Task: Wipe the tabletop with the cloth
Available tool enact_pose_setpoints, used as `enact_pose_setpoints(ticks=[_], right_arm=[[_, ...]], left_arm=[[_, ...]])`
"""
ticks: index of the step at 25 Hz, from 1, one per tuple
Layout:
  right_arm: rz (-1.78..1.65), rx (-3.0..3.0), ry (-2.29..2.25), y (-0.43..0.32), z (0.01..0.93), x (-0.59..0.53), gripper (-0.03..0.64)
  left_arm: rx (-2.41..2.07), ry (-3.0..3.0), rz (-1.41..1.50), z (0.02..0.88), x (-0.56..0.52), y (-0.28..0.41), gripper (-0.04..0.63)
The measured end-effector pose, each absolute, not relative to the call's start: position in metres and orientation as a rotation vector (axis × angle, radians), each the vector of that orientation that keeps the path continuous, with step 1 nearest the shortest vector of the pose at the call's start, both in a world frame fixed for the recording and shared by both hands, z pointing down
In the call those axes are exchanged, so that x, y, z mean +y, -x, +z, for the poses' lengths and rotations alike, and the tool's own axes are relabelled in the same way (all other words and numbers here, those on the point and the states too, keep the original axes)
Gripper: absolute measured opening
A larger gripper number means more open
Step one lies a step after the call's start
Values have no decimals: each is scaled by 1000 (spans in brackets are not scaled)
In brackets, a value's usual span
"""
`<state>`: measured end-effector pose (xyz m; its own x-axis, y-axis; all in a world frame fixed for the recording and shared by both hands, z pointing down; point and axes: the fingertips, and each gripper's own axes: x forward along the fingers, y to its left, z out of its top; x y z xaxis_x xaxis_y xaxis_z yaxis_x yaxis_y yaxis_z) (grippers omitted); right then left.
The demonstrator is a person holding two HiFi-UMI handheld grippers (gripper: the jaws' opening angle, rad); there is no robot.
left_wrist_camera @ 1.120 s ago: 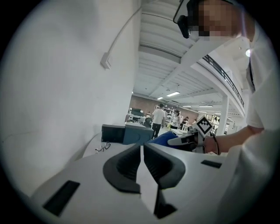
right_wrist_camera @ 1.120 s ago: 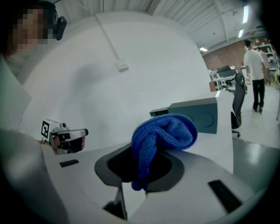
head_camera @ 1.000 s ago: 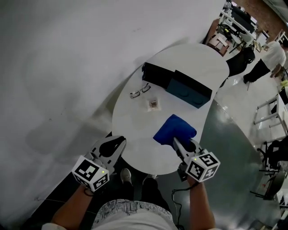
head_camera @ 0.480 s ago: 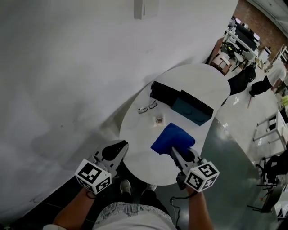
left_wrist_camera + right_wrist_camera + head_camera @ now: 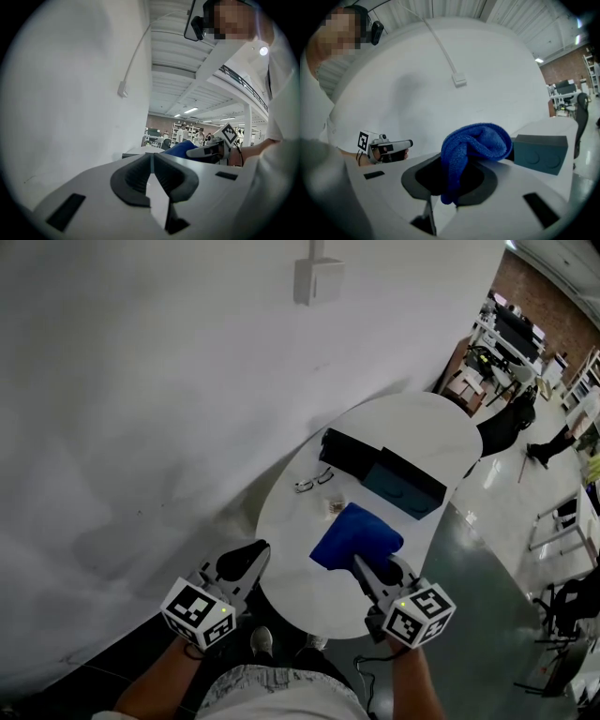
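A folded blue cloth [image 5: 354, 535] lies over the near right part of the white oval tabletop [image 5: 291, 521]. My right gripper [image 5: 372, 571] is shut on the cloth's near edge; in the right gripper view the cloth [image 5: 474, 146] bulges up from between the jaws. My left gripper [image 5: 242, 563] hangs at the table's near left edge, shut, with nothing in it. In the left gripper view its jaws [image 5: 152, 171] meet, and the cloth [image 5: 180, 149] and right gripper [image 5: 216, 146] show beyond.
On the far half of the table stand a black box [image 5: 349, 454] and a teal box [image 5: 403, 482]. Eyeglasses [image 5: 311, 481] and a small packet [image 5: 335, 507] lie mid-table. A white wall [image 5: 141, 381] runs along the left; shiny floor and office furniture lie right.
The head view has tilted up, so the table sits lower and smaller in frame. Both grippers keep their places relative to the table; the cloth stays held.
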<state>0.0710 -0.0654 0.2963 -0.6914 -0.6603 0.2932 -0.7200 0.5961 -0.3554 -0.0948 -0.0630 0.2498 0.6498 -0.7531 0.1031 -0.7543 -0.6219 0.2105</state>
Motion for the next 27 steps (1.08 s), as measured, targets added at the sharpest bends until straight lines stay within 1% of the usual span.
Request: enact_pose_setpoints(ticks=[9,27], right_arm=[[707,-2699,-1129,-65,298,-62,83],[712,-2688,-1129,-79,301,-54,83]], left_arm=[[-1230,-2627,13,248,-62,92,40],[-1216,-2634,15,251,-56,80,40]])
